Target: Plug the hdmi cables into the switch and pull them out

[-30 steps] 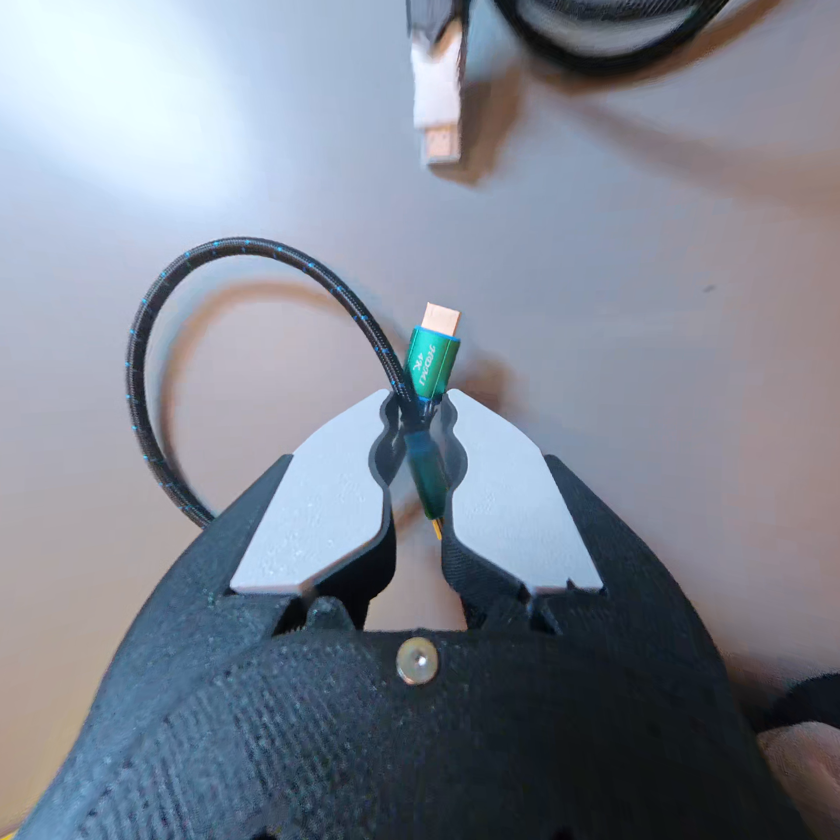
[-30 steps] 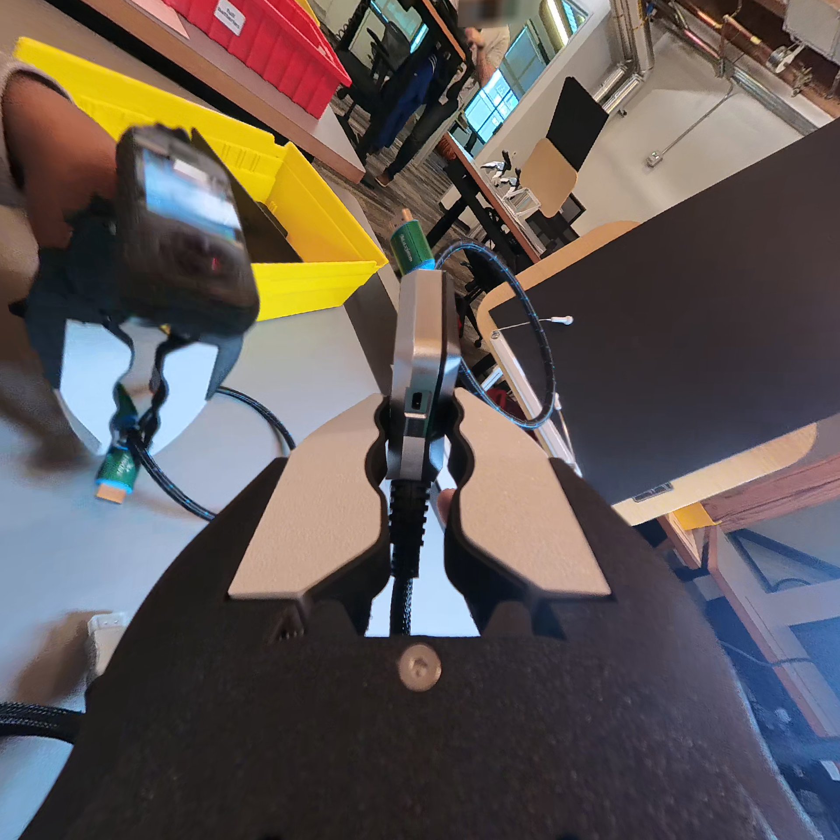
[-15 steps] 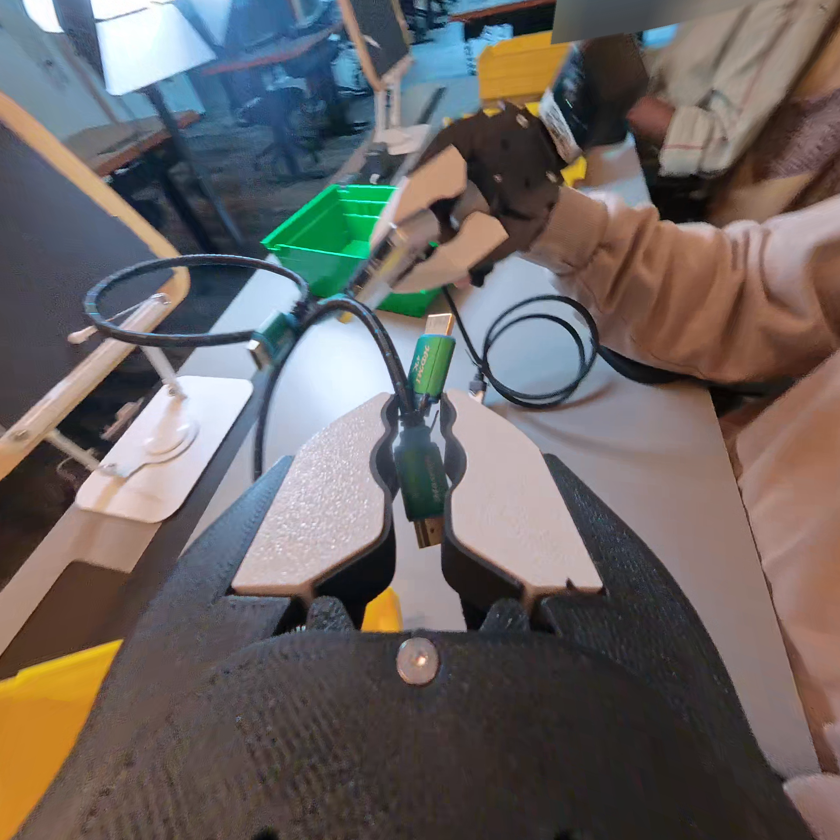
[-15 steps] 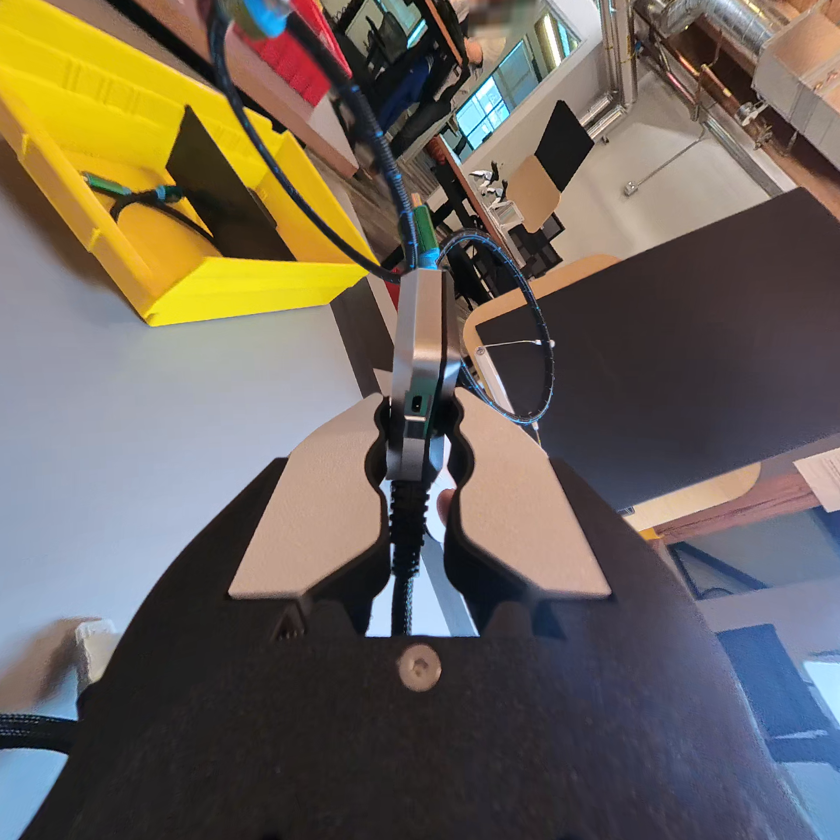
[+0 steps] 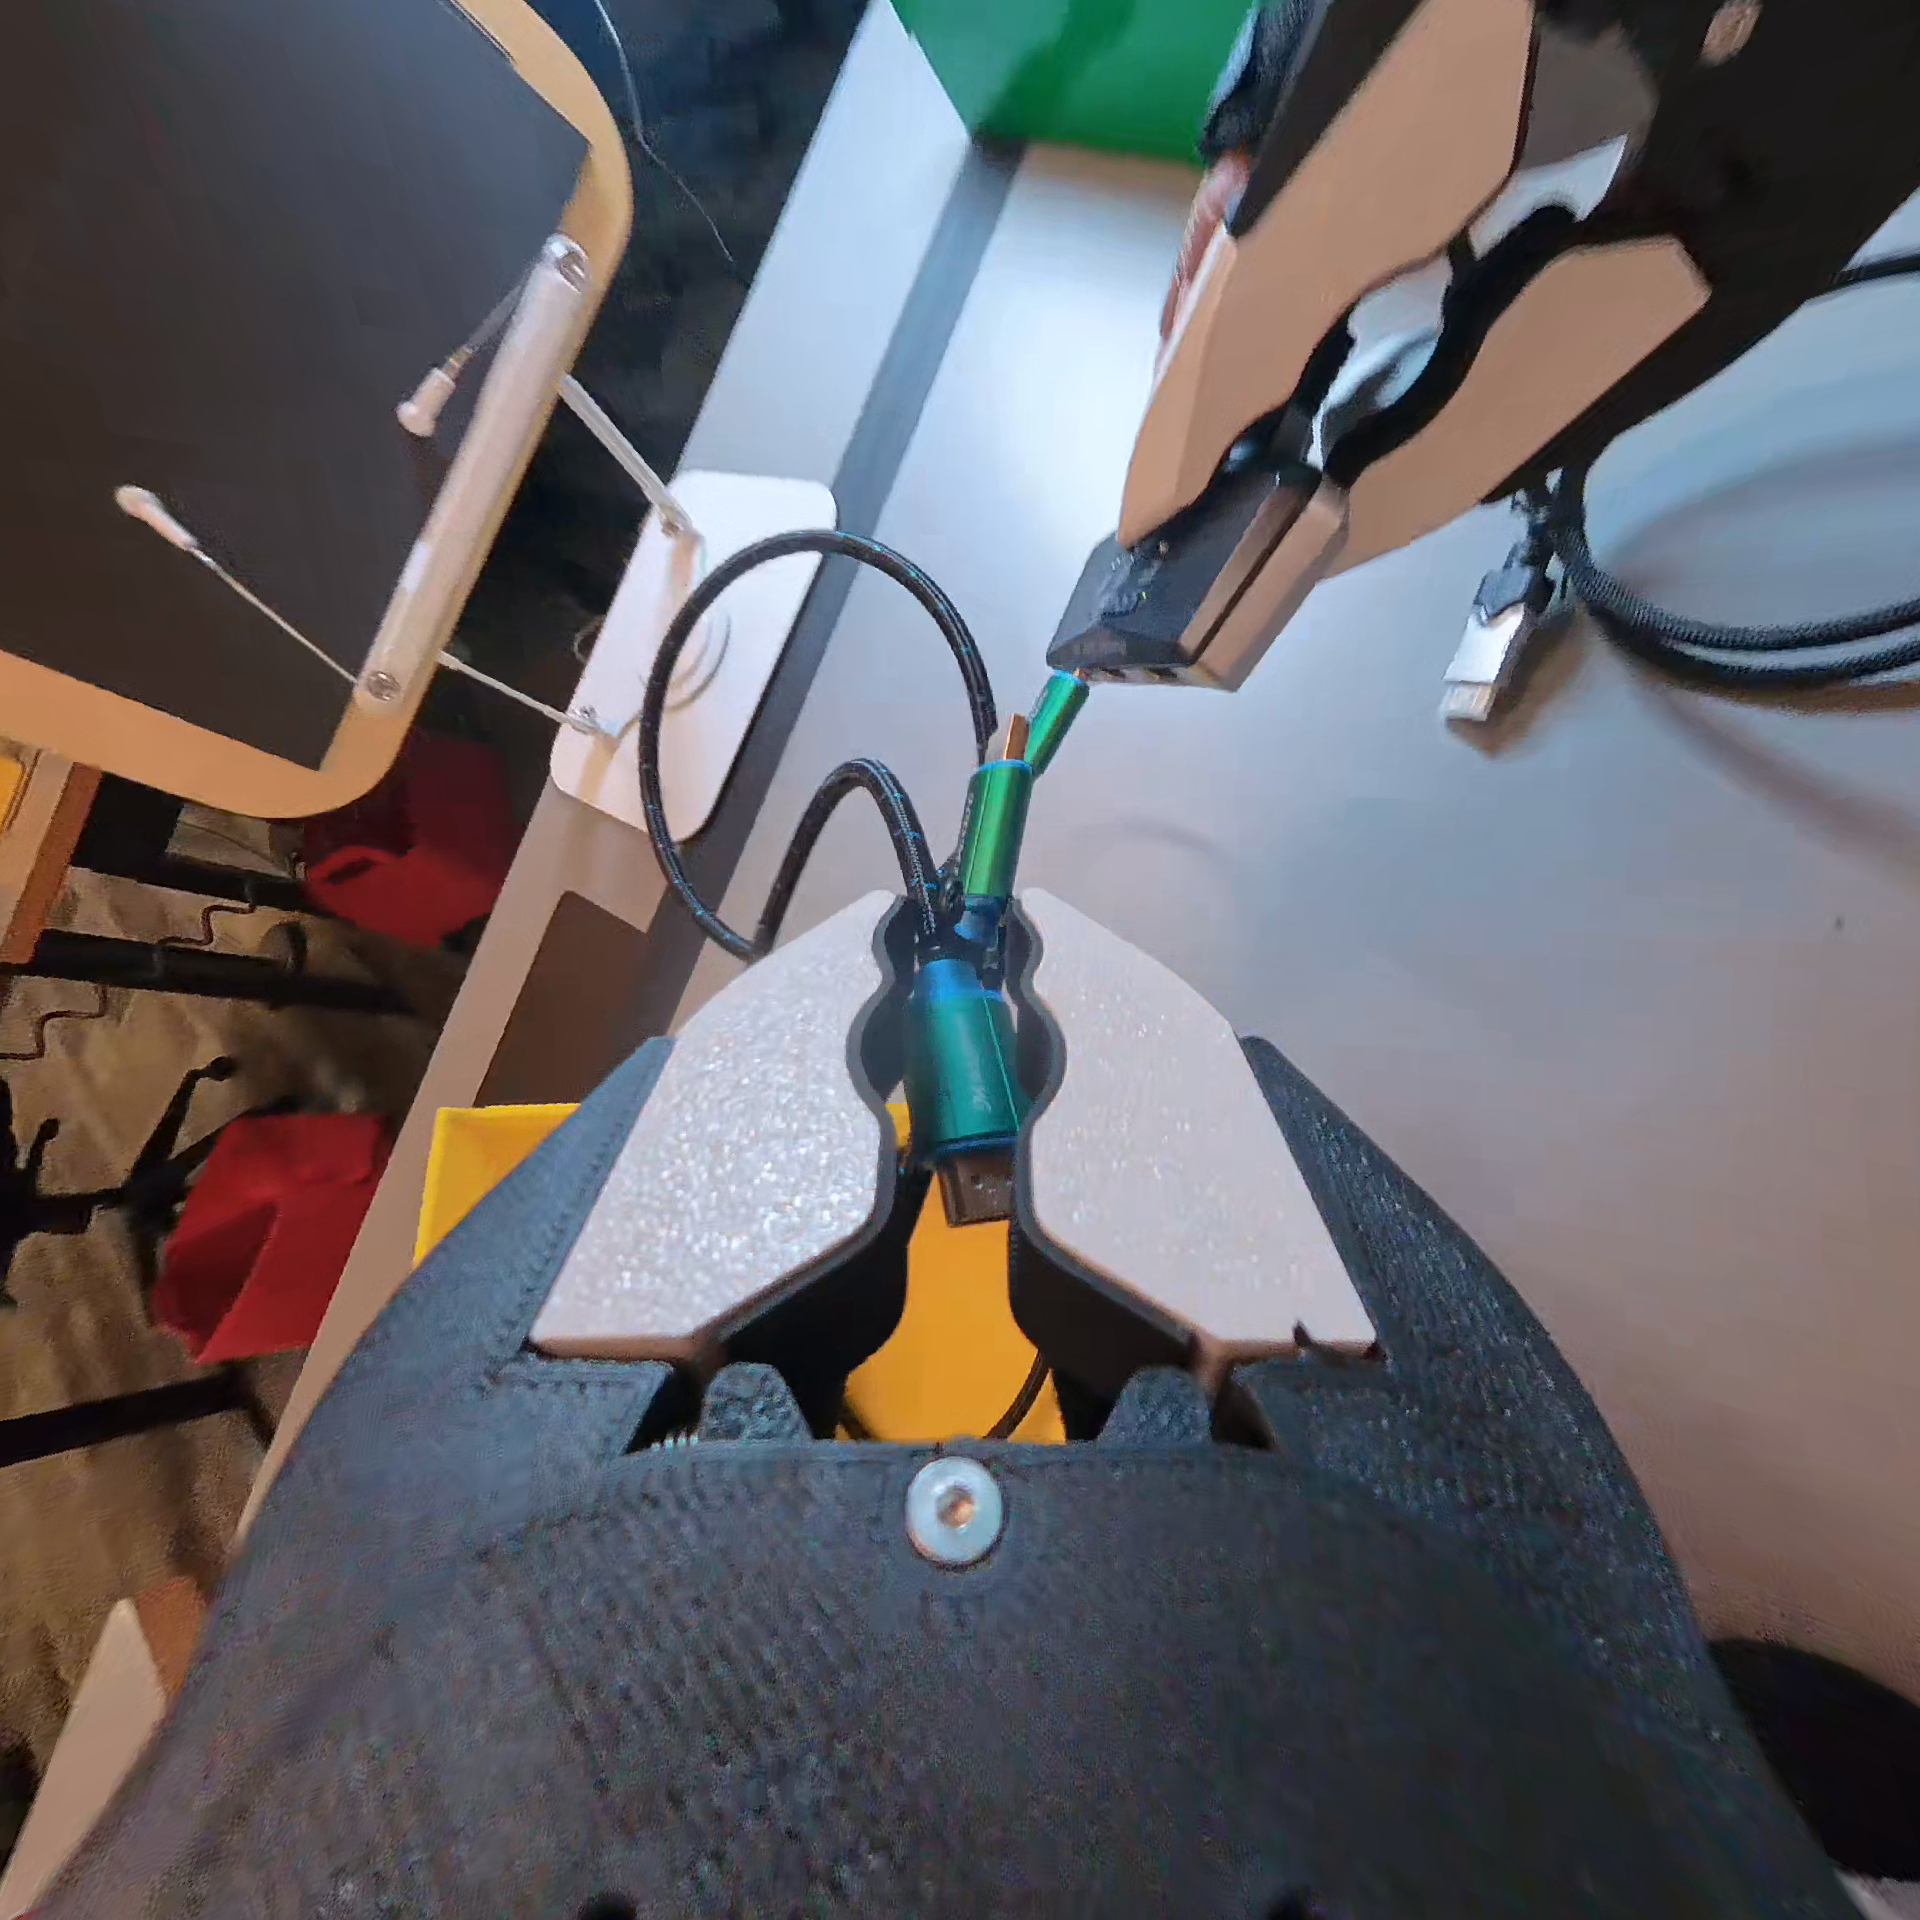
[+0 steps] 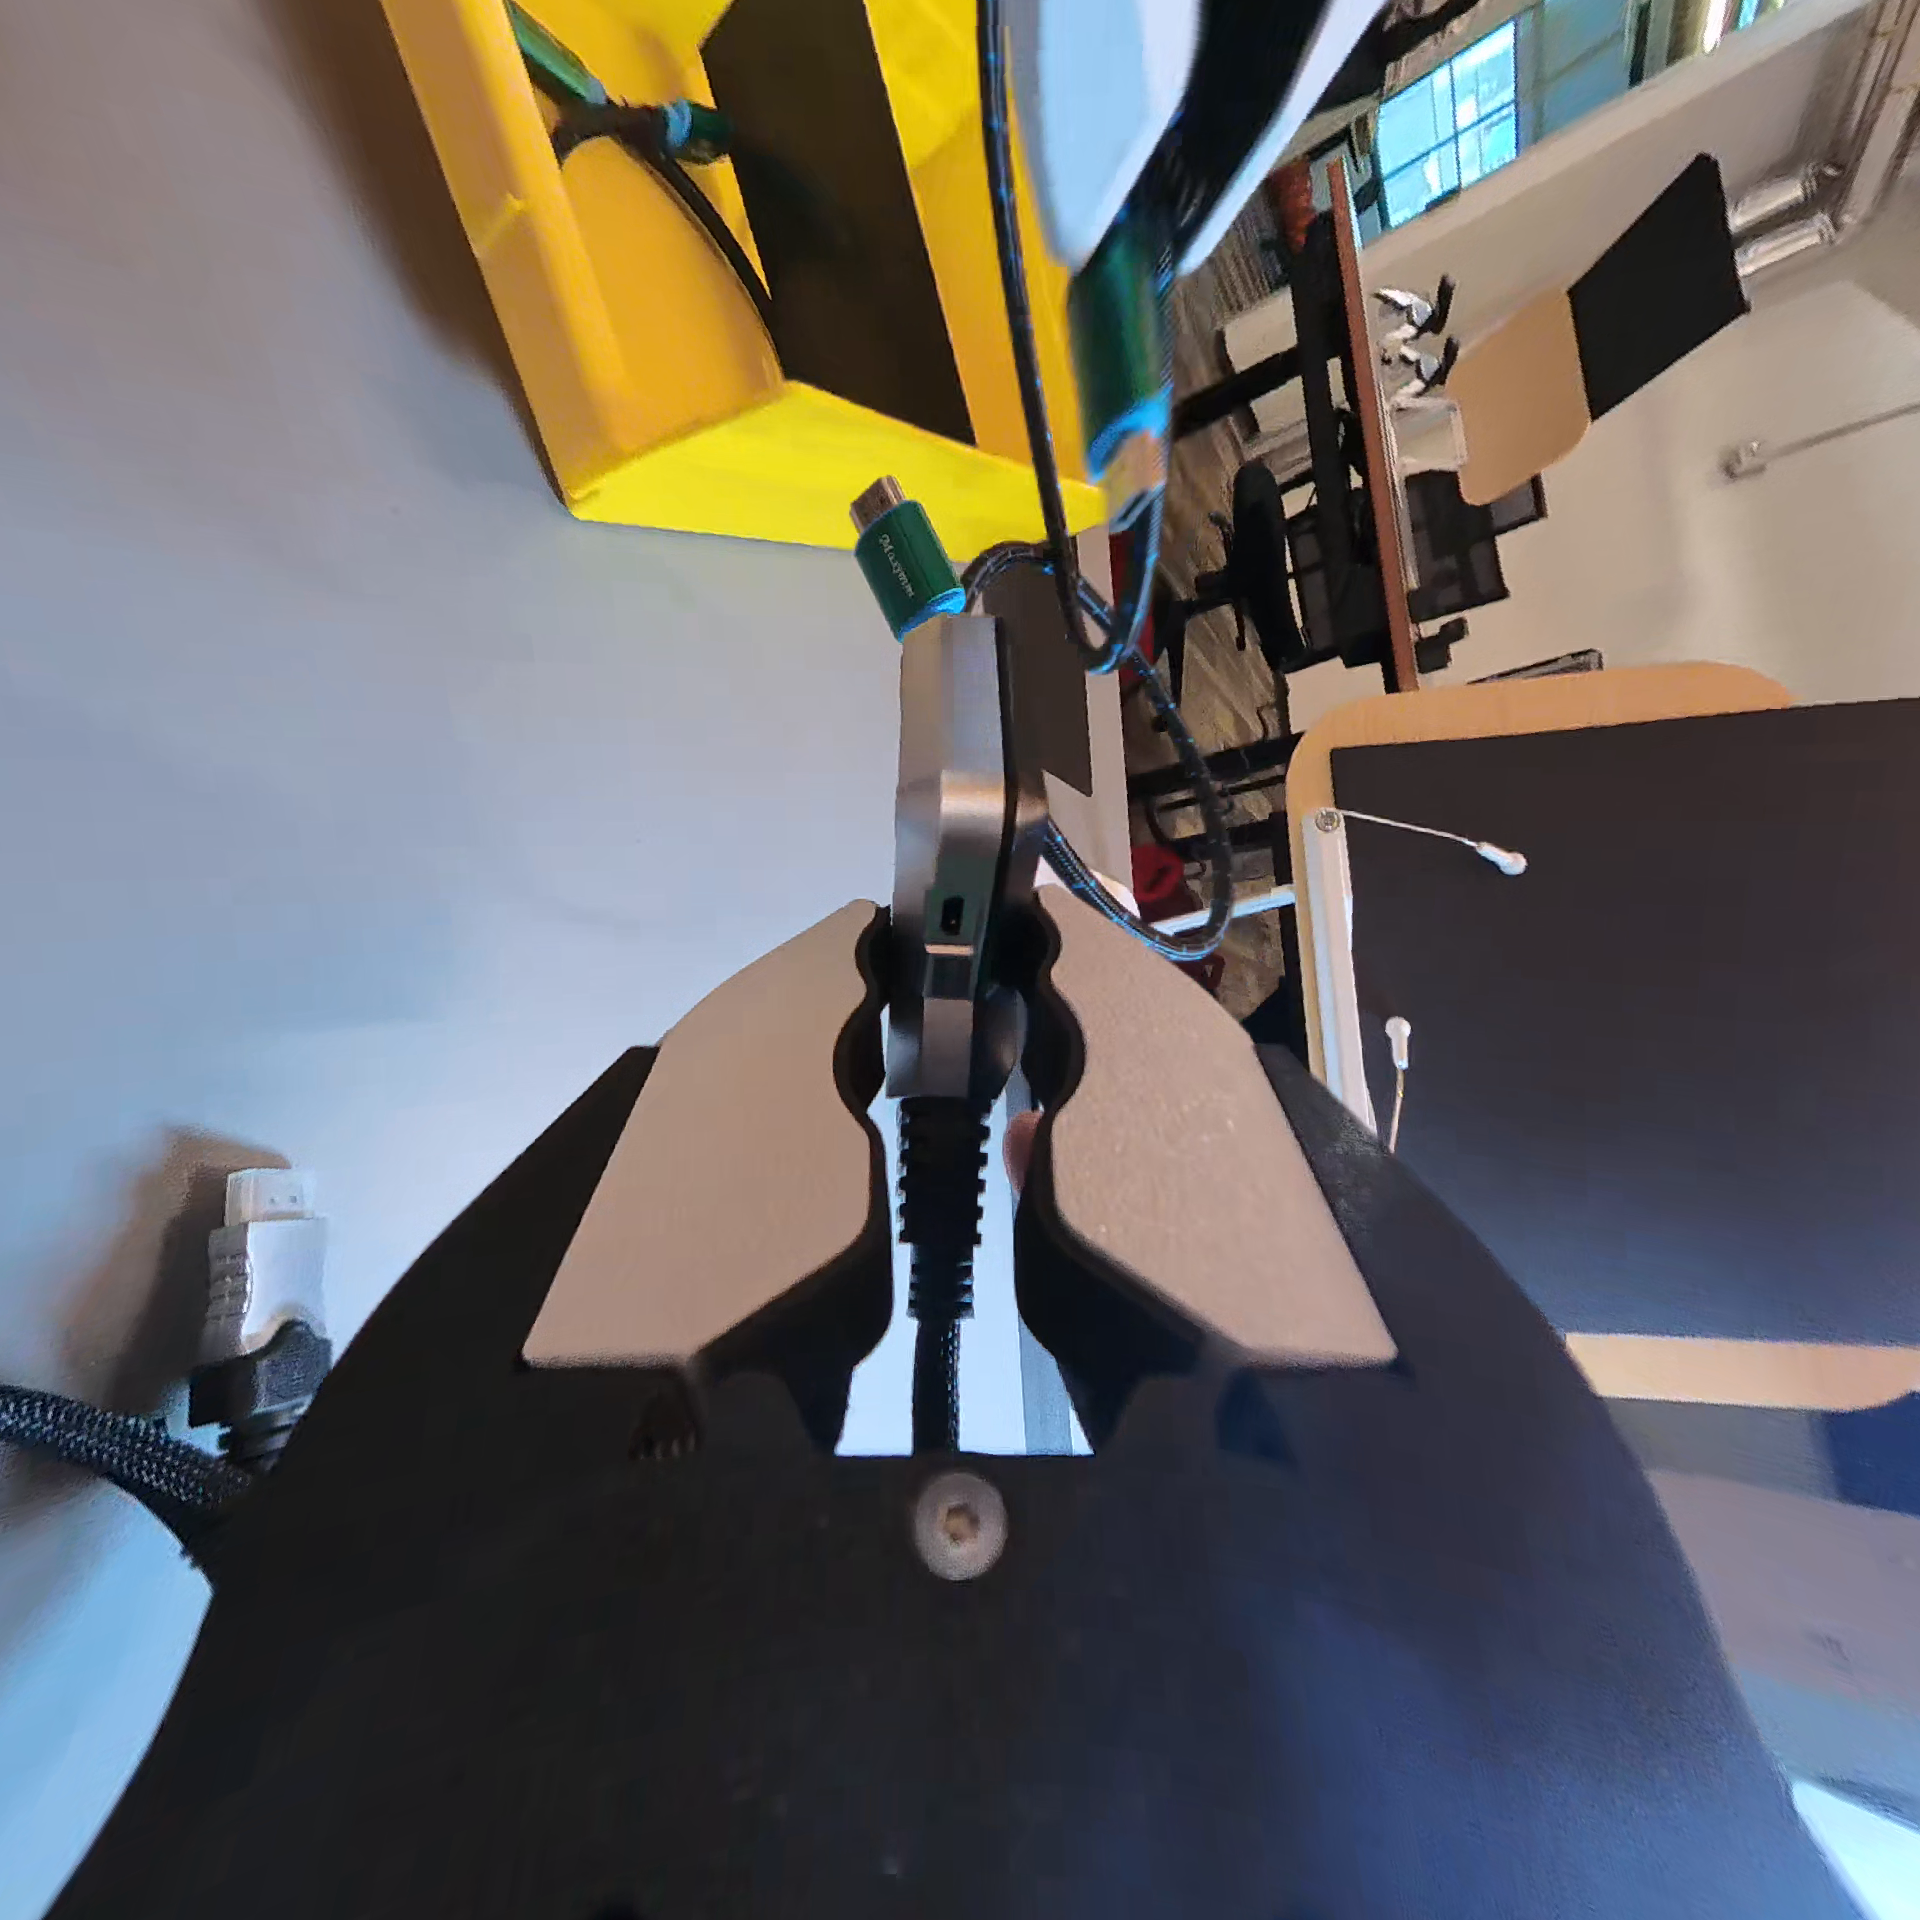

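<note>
My left gripper [image 5: 956, 904] is shut on short black braided HDMI cables. One green plug [image 5: 966, 1091] lies between the fingers and points back. A second green plug [image 5: 992, 831] points forward with its gold tip just short of the switch [image 5: 1184, 613]. My right gripper [image 6: 956, 914] is shut on the grey metal switch [image 6: 951, 790] and holds it above the table; it shows at the upper right of the left wrist view [image 5: 1236, 509]. A third green plug [image 6: 904, 566] sits at the switch's far end; I cannot tell whether it is seated.
A white HDMI plug [image 6: 265, 1247] on a black cable lies on the grey table [image 5: 1455, 1039]. A yellow bin [image 6: 665, 312] with more cables and a green bin [image 5: 1091, 73] stand at the table's ends. A black-panelled chair [image 5: 260, 364] stands past the table edge. One gripper's finger ends stand about 10 centimetres off the other's.
My left gripper has lifted off the table with its cables and swung toward the switch. The two grippers have come close together, plug tip facing the port side.
</note>
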`<move>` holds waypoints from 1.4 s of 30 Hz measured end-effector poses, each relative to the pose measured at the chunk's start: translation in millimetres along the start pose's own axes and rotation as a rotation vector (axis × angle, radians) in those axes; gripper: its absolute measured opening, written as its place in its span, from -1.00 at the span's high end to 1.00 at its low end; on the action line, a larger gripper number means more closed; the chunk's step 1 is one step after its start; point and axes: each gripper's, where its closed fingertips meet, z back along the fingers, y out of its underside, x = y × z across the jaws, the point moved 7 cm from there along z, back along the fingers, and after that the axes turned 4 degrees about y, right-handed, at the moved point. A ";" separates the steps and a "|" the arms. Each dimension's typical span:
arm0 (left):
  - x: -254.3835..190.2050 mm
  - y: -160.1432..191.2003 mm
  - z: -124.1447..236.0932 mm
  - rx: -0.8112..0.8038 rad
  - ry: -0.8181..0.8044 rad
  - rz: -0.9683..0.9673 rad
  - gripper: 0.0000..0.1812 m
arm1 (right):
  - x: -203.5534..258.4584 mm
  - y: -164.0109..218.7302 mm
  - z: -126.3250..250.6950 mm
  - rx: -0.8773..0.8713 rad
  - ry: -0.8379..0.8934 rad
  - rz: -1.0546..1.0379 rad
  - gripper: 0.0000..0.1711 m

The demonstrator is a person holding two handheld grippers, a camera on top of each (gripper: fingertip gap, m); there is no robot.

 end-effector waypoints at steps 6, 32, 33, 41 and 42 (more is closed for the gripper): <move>-13.6 3.8 -7.5 0.070 0.096 -0.036 0.81 | 1.3 -2.6 2.3 -0.045 -0.003 0.016 0.73; -18.2 1.9 26.2 -0.267 0.423 -0.009 0.83 | -0.4 -33.5 19.3 -0.291 -0.072 -0.099 0.73; -18.1 1.5 26.3 -0.270 0.422 -0.007 0.83 | -0.7 -33.3 19.3 -0.292 -0.068 -0.102 0.73; -16.8 -1.0 21.7 -0.260 0.402 0.021 0.83 | -1.2 -32.9 17.0 -0.244 -0.046 -0.087 0.73; -18.1 -2.3 20.7 -0.252 0.393 0.013 0.83 | -0.3 -32.9 15.5 -0.222 -0.045 -0.075 0.74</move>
